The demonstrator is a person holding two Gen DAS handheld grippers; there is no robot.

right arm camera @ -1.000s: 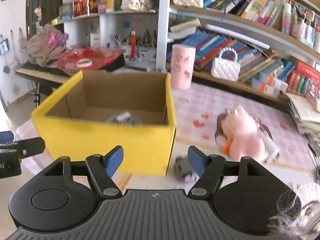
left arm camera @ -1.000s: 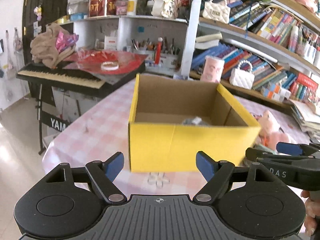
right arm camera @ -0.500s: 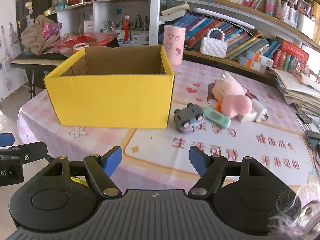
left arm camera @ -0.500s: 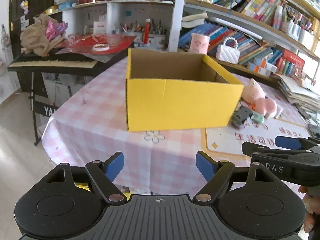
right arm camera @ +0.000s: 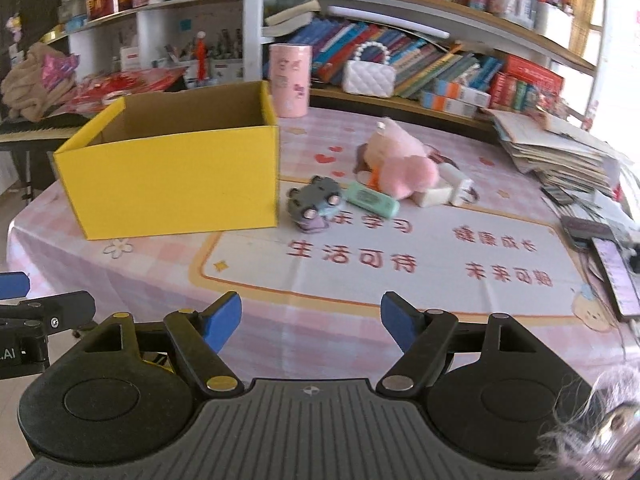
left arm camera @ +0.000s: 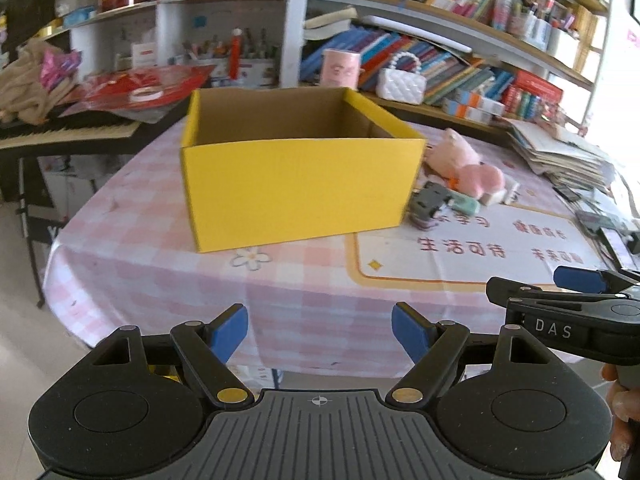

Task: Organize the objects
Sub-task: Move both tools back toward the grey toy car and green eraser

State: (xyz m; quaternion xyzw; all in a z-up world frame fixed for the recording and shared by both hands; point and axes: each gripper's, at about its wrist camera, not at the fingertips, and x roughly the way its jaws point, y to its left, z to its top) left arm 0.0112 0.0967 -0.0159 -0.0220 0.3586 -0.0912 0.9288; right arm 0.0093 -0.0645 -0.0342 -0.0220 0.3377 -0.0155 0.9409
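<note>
Both grippers wide and empty, short of the table.
The yellow box [right arm camera: 172, 176] stands open-topped; the toy car [right arm camera: 316, 204] lies just beside it, left gripper [left arm camera: 320, 330] and right gripper [right arm camera: 310, 318] well apart from both.

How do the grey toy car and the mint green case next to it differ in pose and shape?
The grey toy car lies tipped over with its wheels showing, while the mint green case lies flat on the tablecloth. The car is chunky and rounded; the case is slim and oblong. The car is nearer the yellow box; the case is nearer the pink plush toy. Both are outside the box, within neither tool's grasp.
</note>
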